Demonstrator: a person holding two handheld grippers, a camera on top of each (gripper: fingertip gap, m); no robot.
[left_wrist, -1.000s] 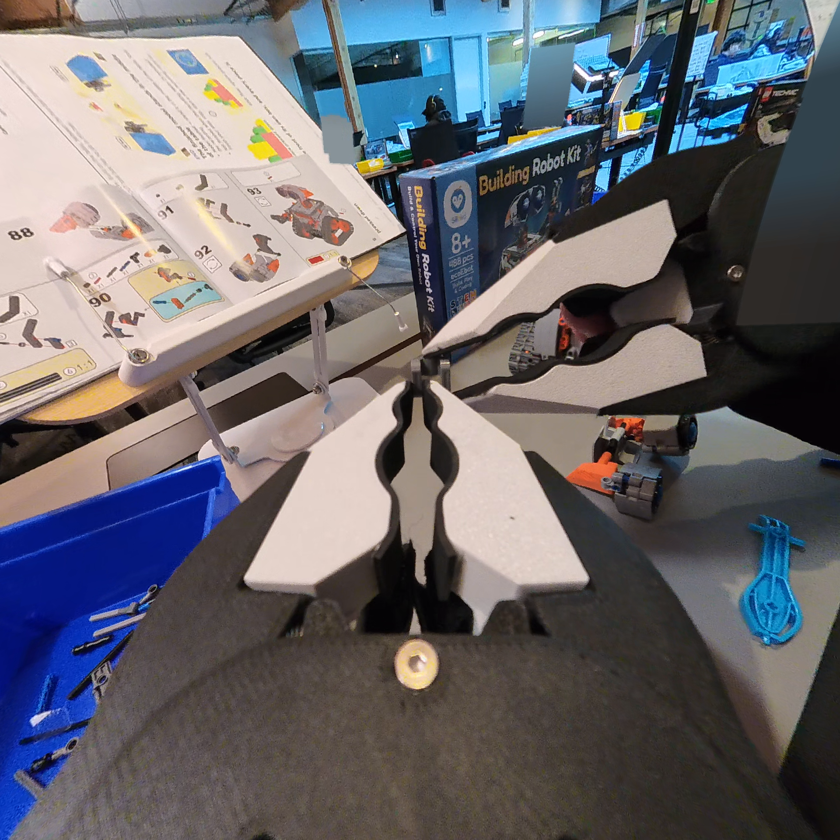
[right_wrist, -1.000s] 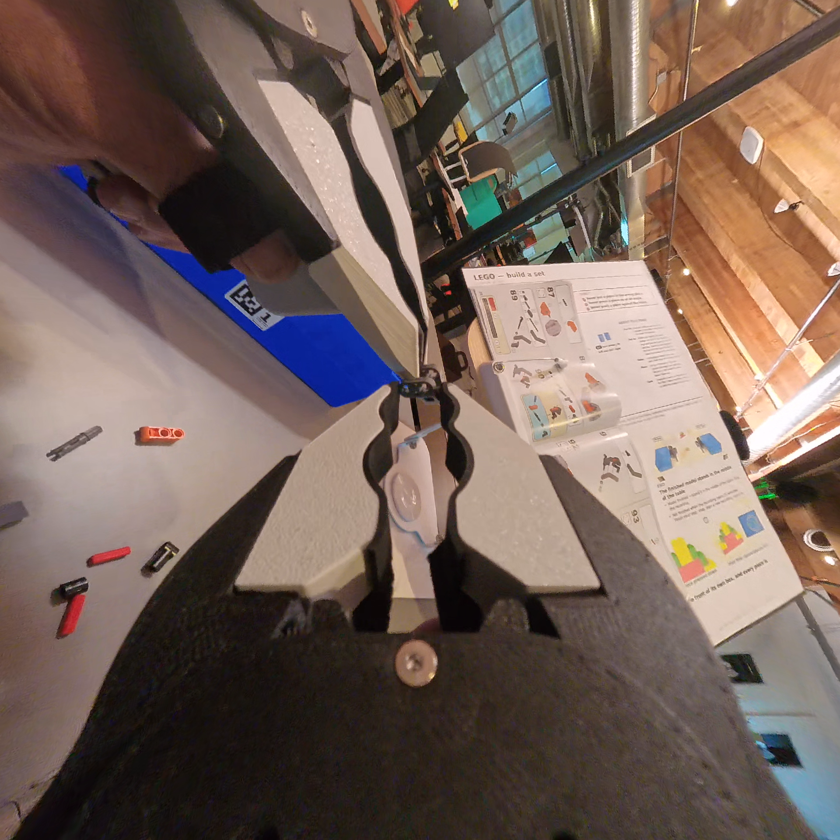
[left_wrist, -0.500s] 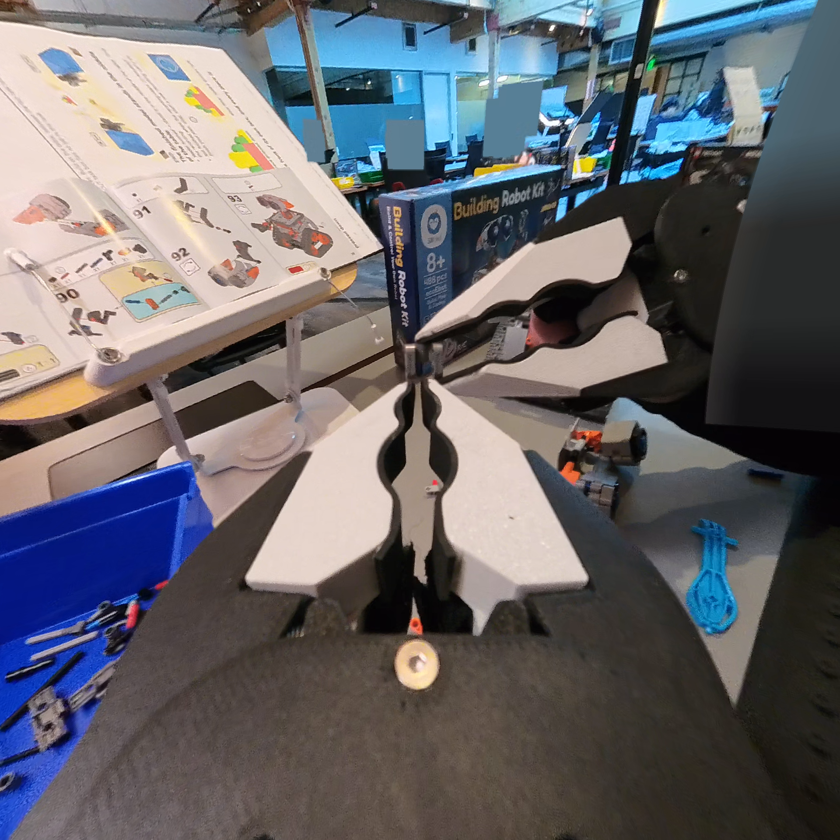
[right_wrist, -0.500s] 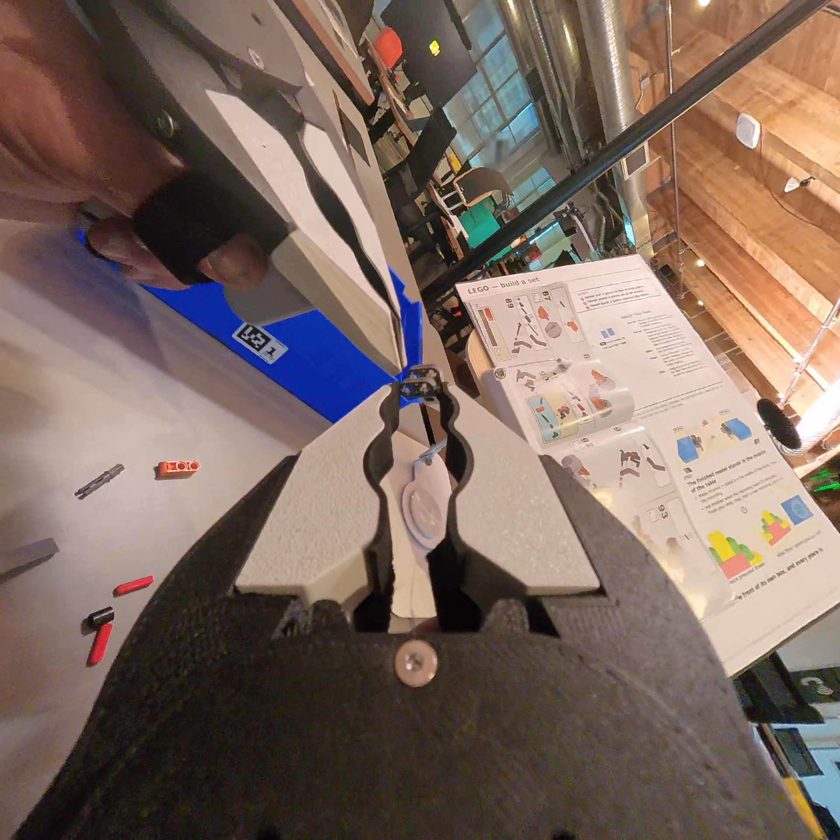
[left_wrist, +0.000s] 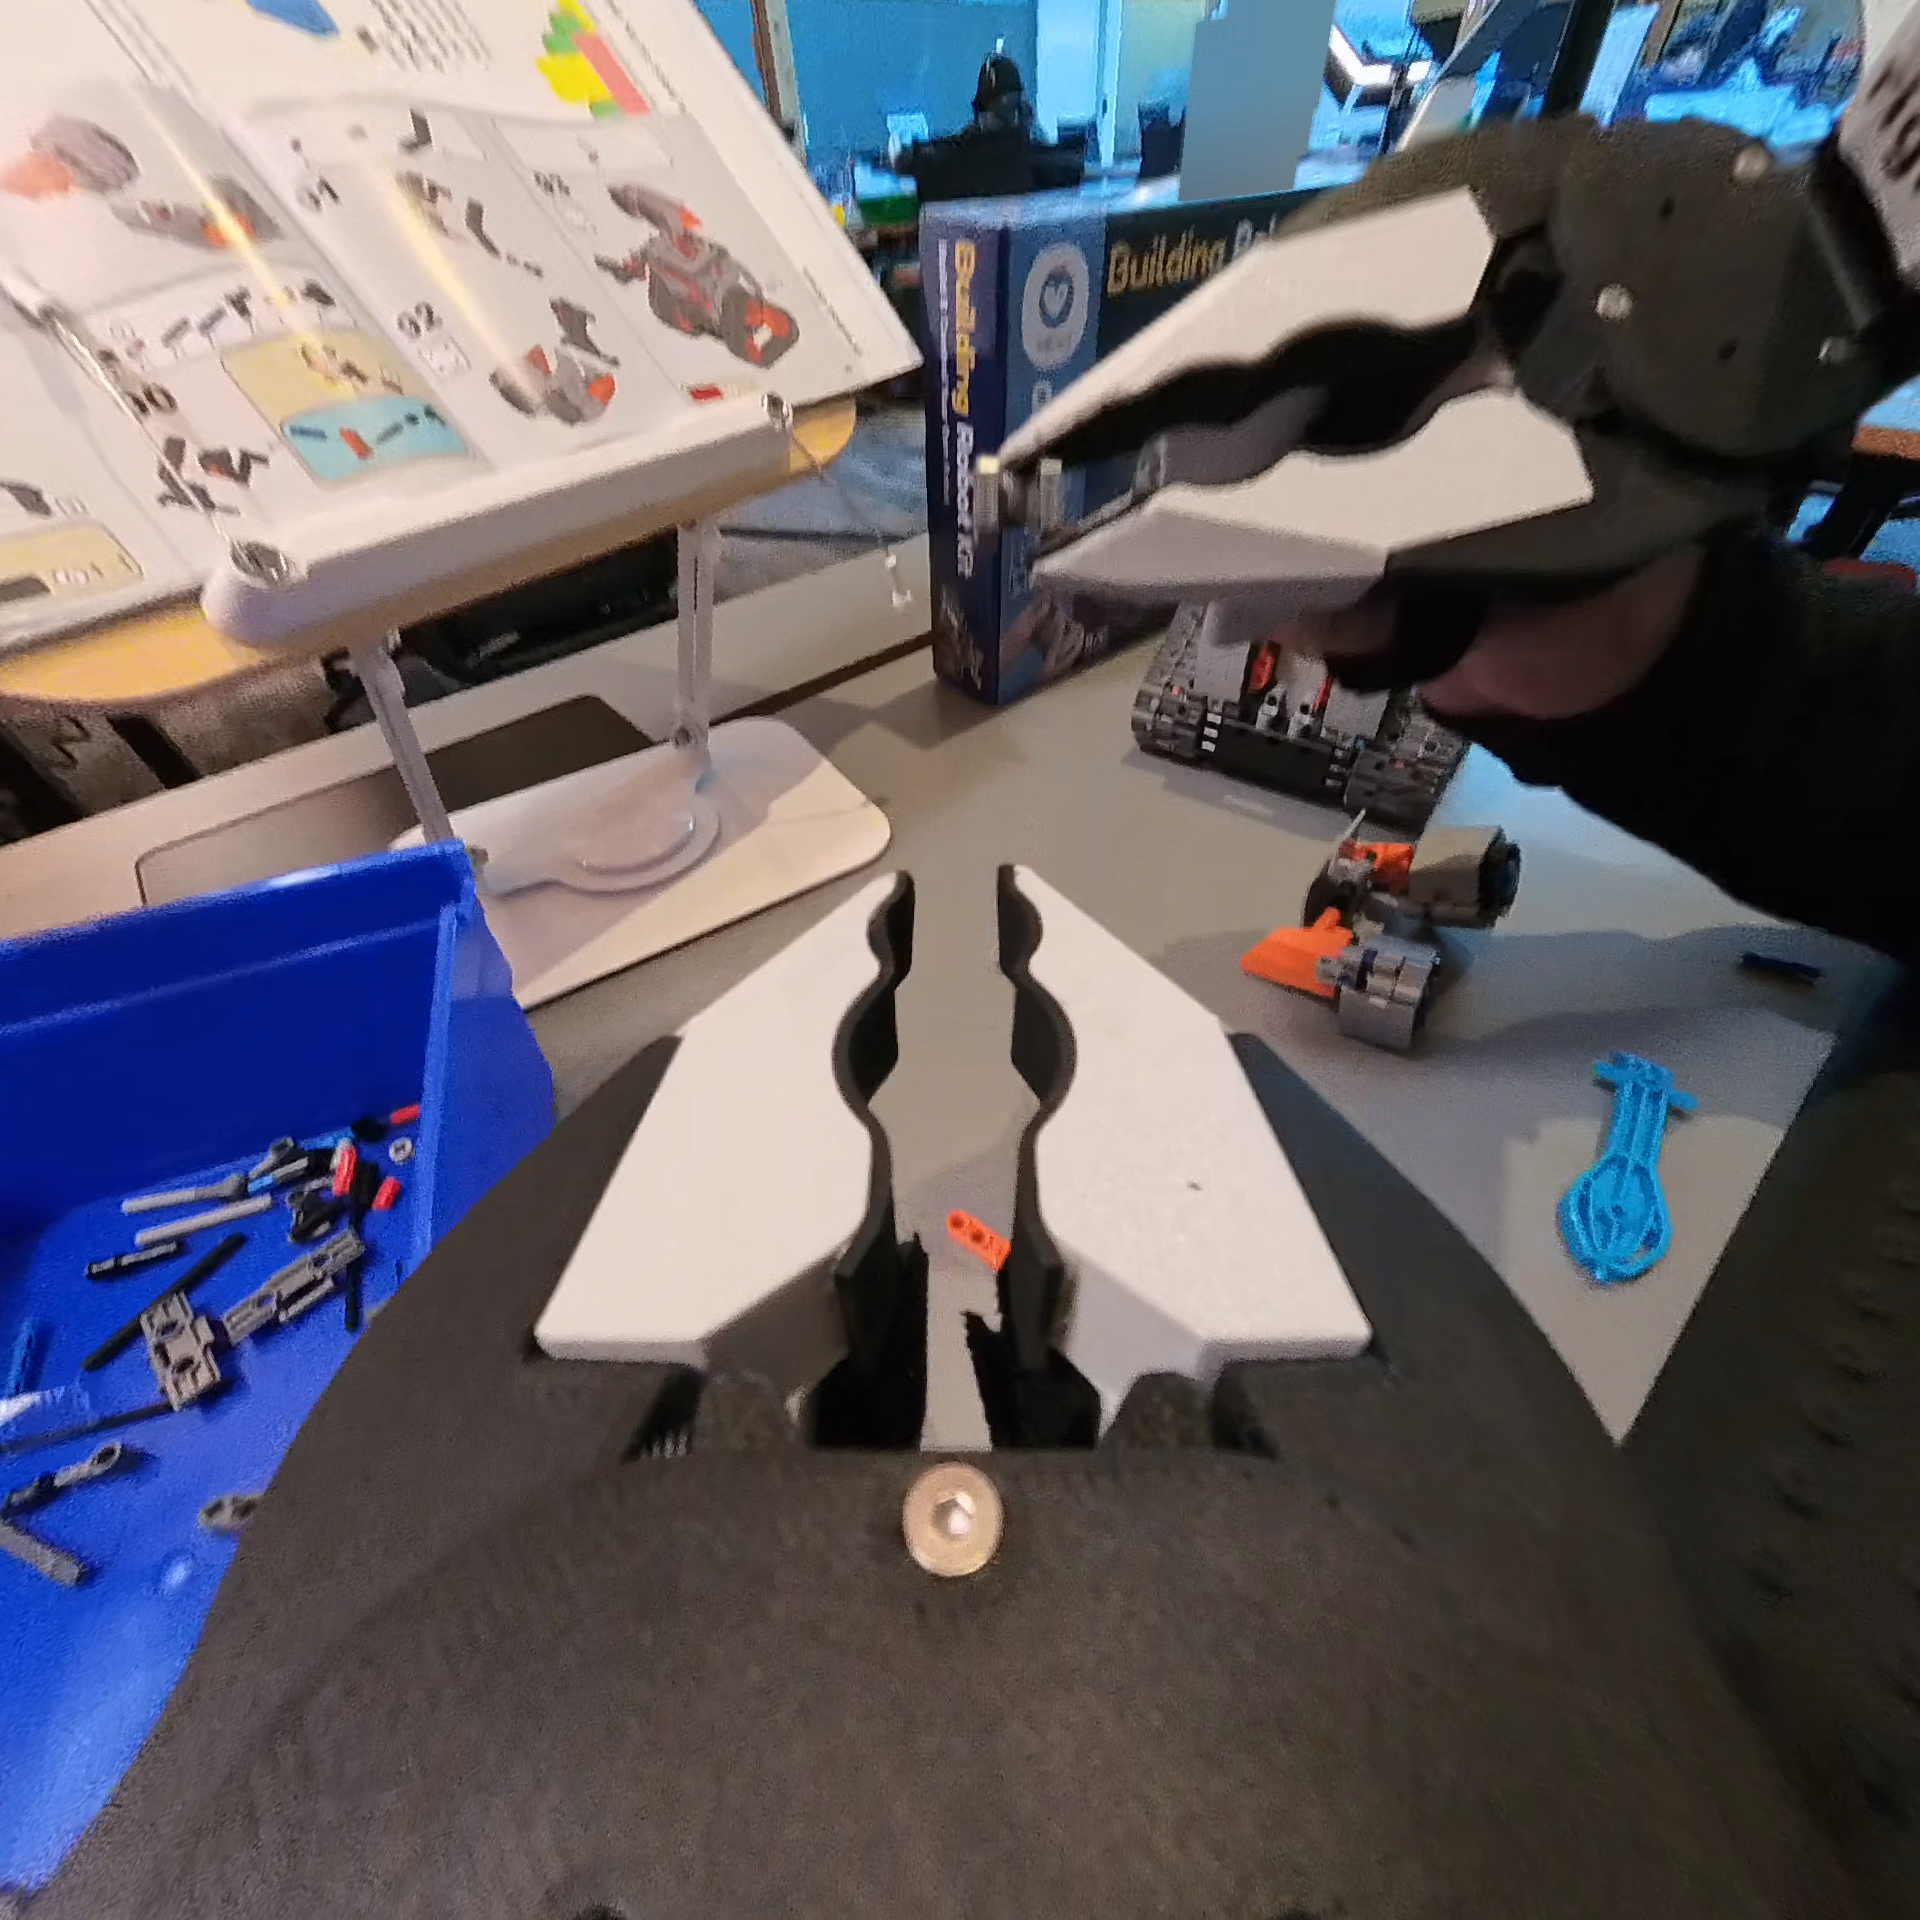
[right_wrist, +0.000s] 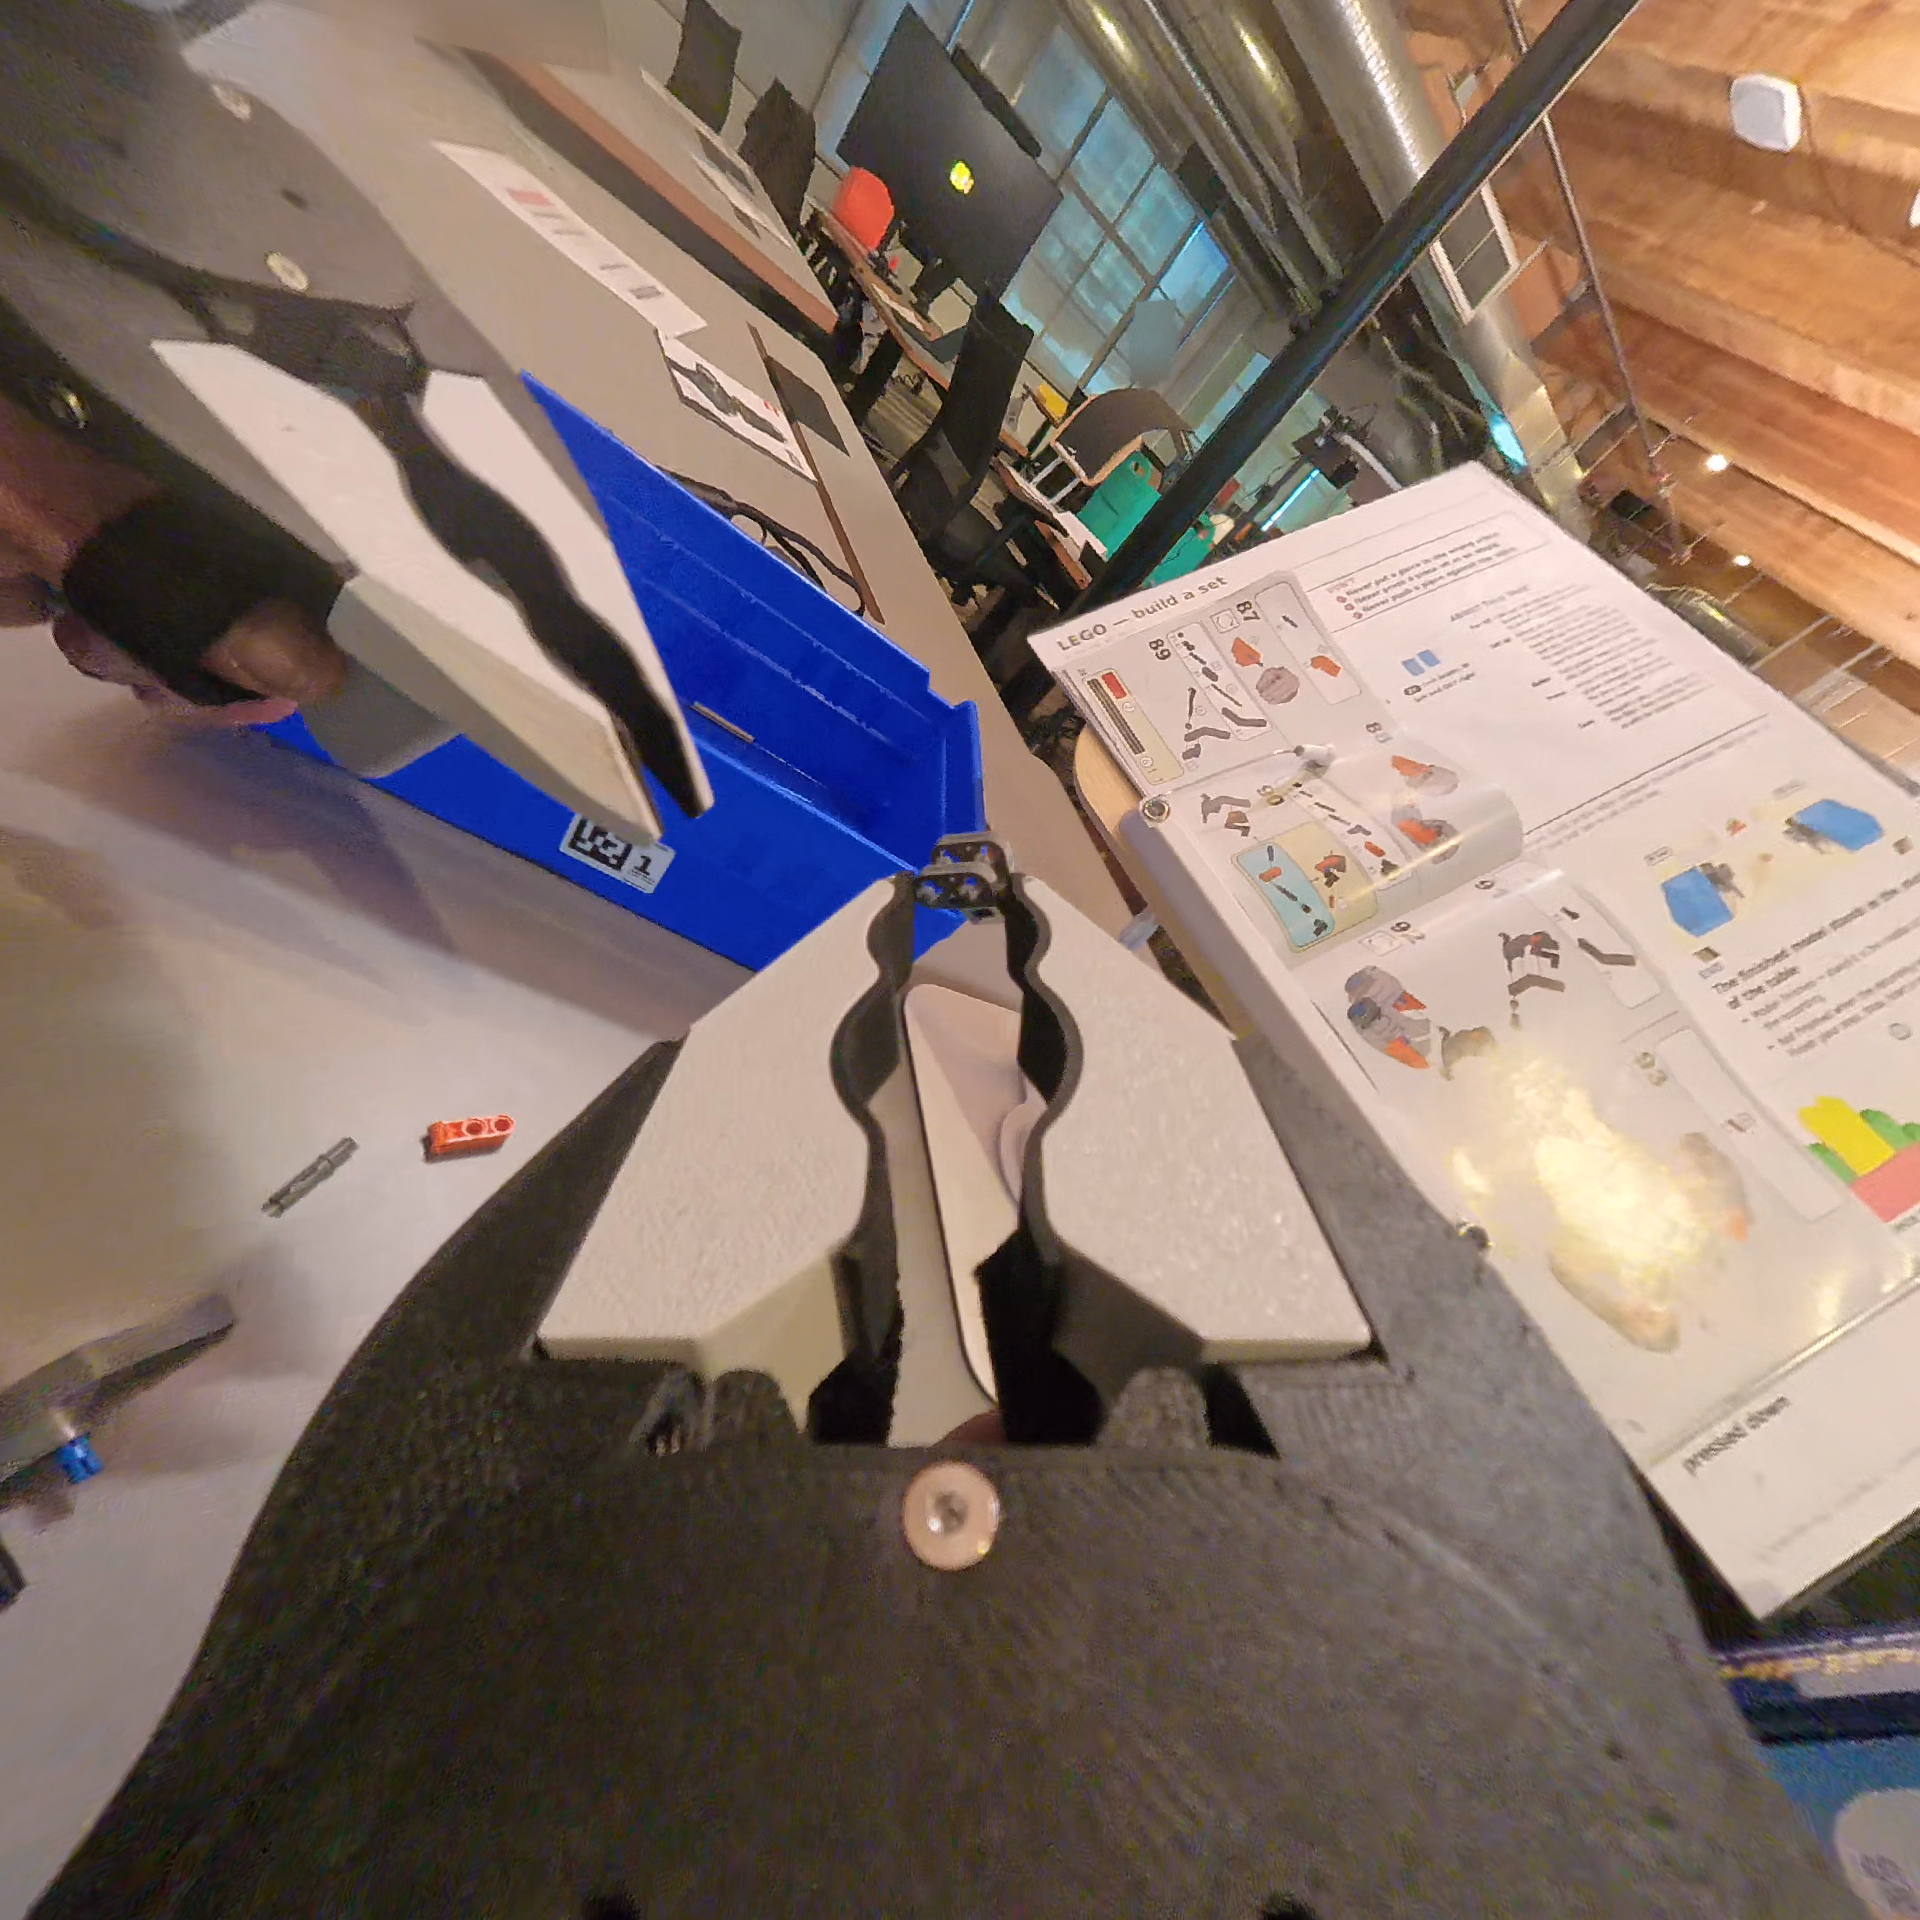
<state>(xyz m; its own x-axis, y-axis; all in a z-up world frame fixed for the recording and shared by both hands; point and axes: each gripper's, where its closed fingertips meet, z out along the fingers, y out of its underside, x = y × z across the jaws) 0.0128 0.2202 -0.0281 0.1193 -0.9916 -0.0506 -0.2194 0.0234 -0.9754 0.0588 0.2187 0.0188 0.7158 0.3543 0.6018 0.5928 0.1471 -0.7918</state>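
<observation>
My left gripper (left_wrist: 953, 881) is open a little and empty, held above the grey table. A small orange pin-hole piece (left_wrist: 977, 1242) lies on the table below, seen between its fingers. My right gripper (right_wrist: 961, 888) is shut on a small dark grey connector piece (right_wrist: 966, 868) at its tips. In the left wrist view the right gripper (left_wrist: 1013, 509) sits up and to the right, with the grey piece (left_wrist: 1029, 488) sticking out. In the right wrist view the left gripper (right_wrist: 670, 805) is up and to the left, apart from the piece.
A blue bin (left_wrist: 260, 935) with several small parts stands at the left. An open instruction booklet (left_wrist: 416, 312) rests on a white stand. A blue box (left_wrist: 977, 416), a tracked model (left_wrist: 1299, 717), an orange-grey sub-assembly (left_wrist: 1371, 935) and a light blue tool (left_wrist: 1621, 1184) lie to the right. The gap from one gripper's tips to the other's is roughly 7 centimetres.
Both grippers were tip to tip on the small grey piece. The left gripper has opened, let go and drawn back; the right gripper keeps the piece.
</observation>
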